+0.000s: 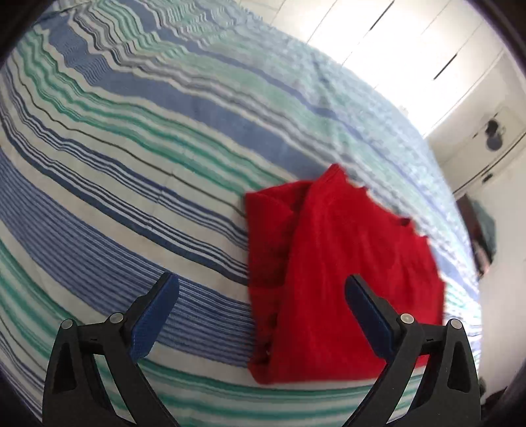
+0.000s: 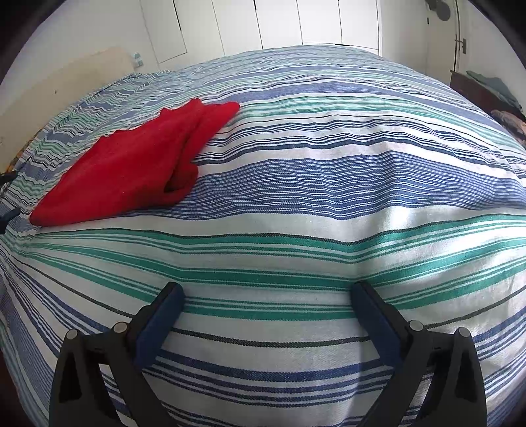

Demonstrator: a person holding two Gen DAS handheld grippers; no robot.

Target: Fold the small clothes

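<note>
Red garment (image 2: 125, 167) folded on striped bed (image 2: 328, 197), long axis near-left to far-right, edges perhaps layered. Left claw (image 1: 261, 289) and right claw (image 2: 268, 297) wide, empty.

A wide bed (image 2: 296, 184) in a blue, green and white striped cover fronts bright white wardrobe doors (image 2: 279, 23).

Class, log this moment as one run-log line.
left gripper: open, empty | right gripper: open, empty | red garment: folded, lying on striped bedspread | nothing gripped

Daylit, blown-out glare, motion-blurred left view (fisheye-warped edges).
</note>
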